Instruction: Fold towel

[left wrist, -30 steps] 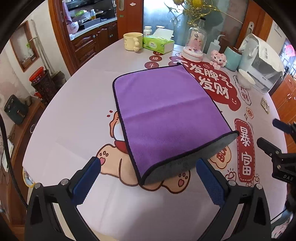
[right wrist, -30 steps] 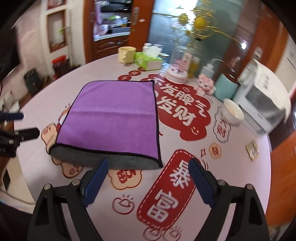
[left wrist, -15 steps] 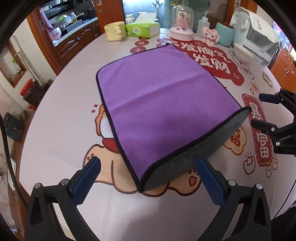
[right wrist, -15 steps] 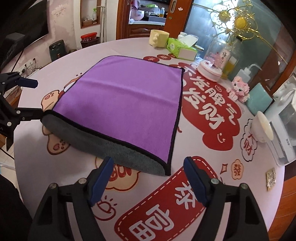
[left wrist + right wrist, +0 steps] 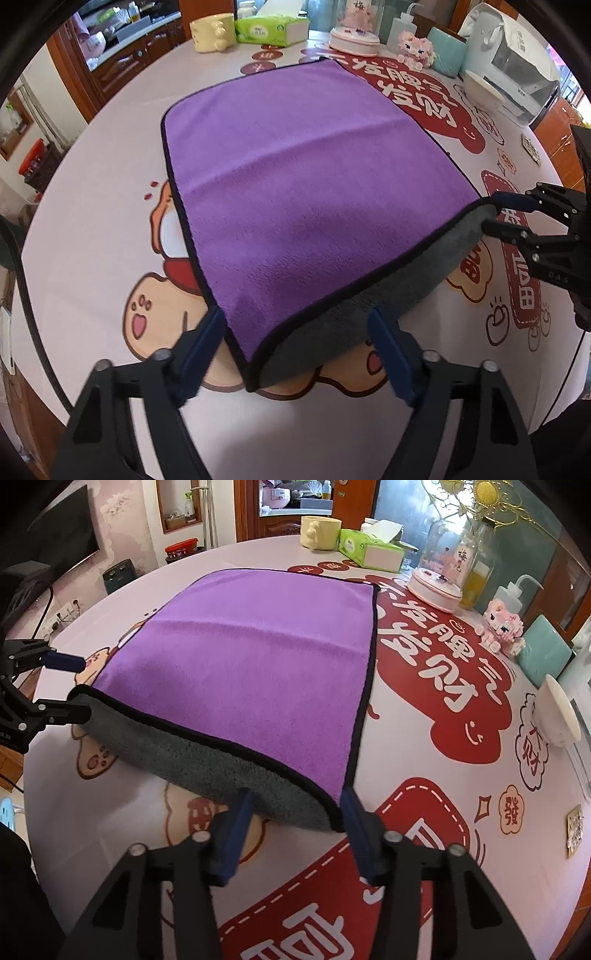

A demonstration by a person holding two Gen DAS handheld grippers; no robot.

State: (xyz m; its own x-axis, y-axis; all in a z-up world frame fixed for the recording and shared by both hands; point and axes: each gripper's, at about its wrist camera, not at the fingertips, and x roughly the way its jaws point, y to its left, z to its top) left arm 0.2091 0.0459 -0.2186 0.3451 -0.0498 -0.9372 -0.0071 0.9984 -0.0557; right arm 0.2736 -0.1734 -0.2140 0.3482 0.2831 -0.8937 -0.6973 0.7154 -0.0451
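Two black grippers with blue-padded fingers straddle the near corners of one purple microfibre towel with a grey underside and black piping (image 5: 295, 192). The left gripper (image 5: 299, 339) stands with its jaws apart, one pad on either side of the towel's near left corner, closing on nothing. The right gripper (image 5: 293, 819) likewise stands parted around the near right corner, gripping nothing; whether its pads touch the cloth cannot be told. The towel lies flat on a round table covered in a white cloth printed with red characters and cartoon animals (image 5: 424, 686), its near edge showing the grey side, its long axis running away from the grippers toward the table's far side. Beyond the far edge stand one cream ceramic mug (image 5: 319, 531), one green tissue box (image 5: 369, 550), one glass dome on a pink base (image 5: 443, 576) and one pink brick-built figurine (image 5: 502, 626). One white bowl (image 5: 557, 716) and one teal container (image 5: 543, 653) sit well to the right.
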